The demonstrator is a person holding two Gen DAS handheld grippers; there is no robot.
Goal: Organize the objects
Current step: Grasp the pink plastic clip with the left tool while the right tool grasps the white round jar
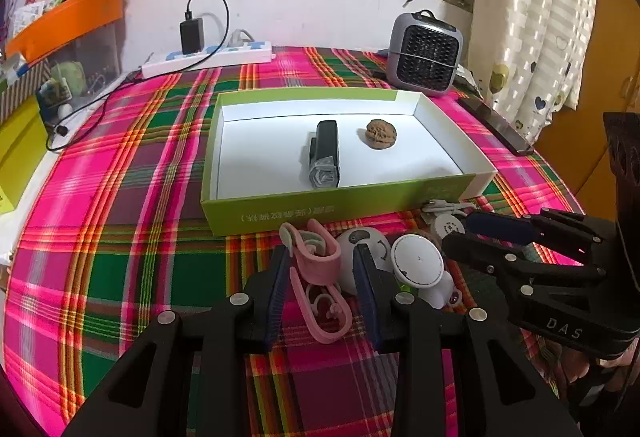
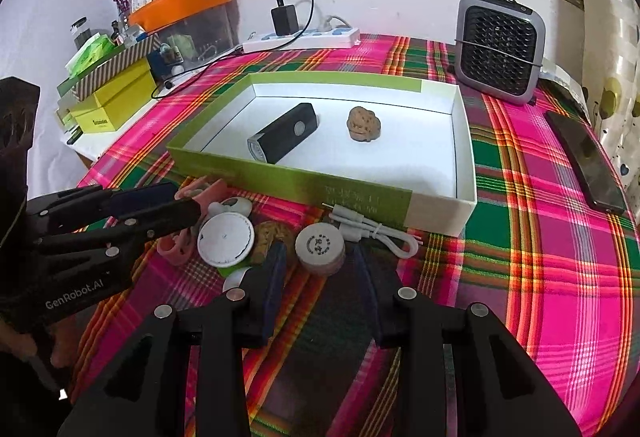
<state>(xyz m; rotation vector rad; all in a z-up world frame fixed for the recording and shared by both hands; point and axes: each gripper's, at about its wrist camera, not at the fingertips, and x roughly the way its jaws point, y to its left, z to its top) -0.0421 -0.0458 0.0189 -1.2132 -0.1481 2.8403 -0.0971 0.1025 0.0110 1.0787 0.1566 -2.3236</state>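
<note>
A green-and-white box [image 1: 340,203] [image 2: 288,177] on the plaid table holds a black flashlight-like device [image 1: 325,153] [image 2: 283,133] and a brown walnut [image 1: 381,133] [image 2: 363,123]. In front of the box lie a pink clip holder [image 1: 316,257] [image 2: 176,247], white round gadgets [image 1: 418,261] [image 2: 226,239], a round grey-white puck [image 2: 320,246] and a white cable [image 2: 374,231]. My left gripper [image 1: 322,253] is open with its fingers on either side of the pink holder. My right gripper [image 2: 318,257] is open around the puck.
A grey mini fan [image 1: 426,55] [image 2: 500,49] stands at the back right. A power strip with a black charger [image 1: 208,57] [image 2: 300,37] lies by the wall. A dark phone [image 2: 586,161] lies at the right edge. Boxes and clutter [image 2: 116,105] sit at the left.
</note>
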